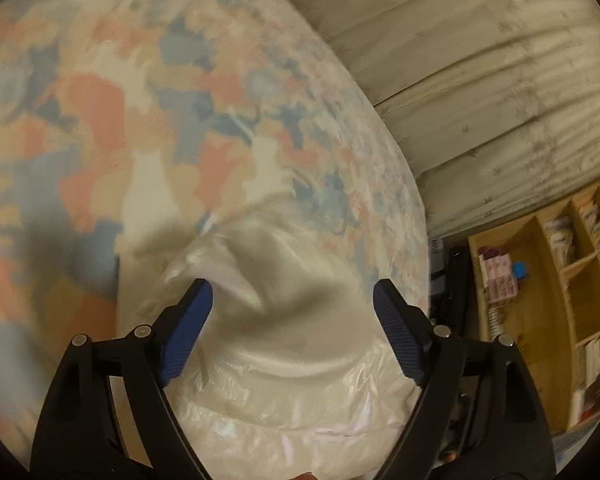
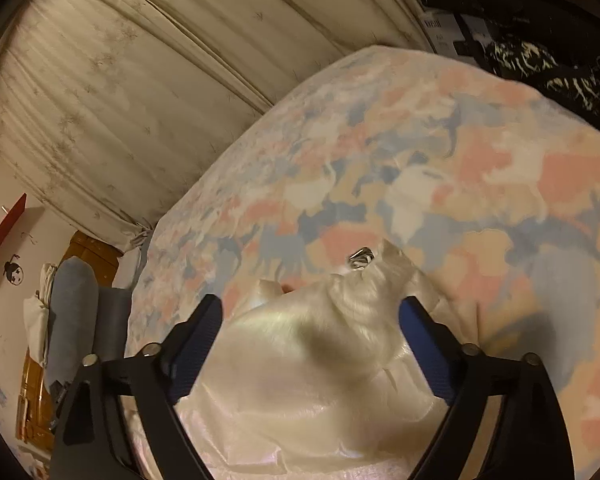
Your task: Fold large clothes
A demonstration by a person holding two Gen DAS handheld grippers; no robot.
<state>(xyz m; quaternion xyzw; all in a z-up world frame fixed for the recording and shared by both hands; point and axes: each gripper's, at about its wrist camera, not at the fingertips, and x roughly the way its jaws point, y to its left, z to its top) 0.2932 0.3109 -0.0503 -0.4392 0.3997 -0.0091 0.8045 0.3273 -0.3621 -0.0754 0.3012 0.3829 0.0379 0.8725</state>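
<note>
A shiny cream garment [image 1: 284, 344] is seen bunched on the bed, on top of a bedspread [image 1: 148, 112] printed with pink, blue and tan animal shapes. In the left wrist view the left tool [image 1: 292, 300] is held with its jaws spread wide above the garment, nothing gripped between the blue pads [image 1: 188, 332]; the picture is blurred. In the right wrist view the right tool [image 2: 312, 312] is likewise spread wide over the garment [image 2: 300, 380], and no cloth is caught between its pads [image 2: 424, 352]. A raised, gathered peak of the garment lies between the right fingers, and a small metal fastener [image 2: 361, 258] is seen at the garment's far tip, against the bedspread [image 2: 460, 168]. Beyond the bed's far edge a pale pleated curtain [image 2: 100, 80] is hung. Beside the bed, in the left wrist view, a wooden shelf unit [image 1: 548, 280] with filled compartments is visible.
</note>
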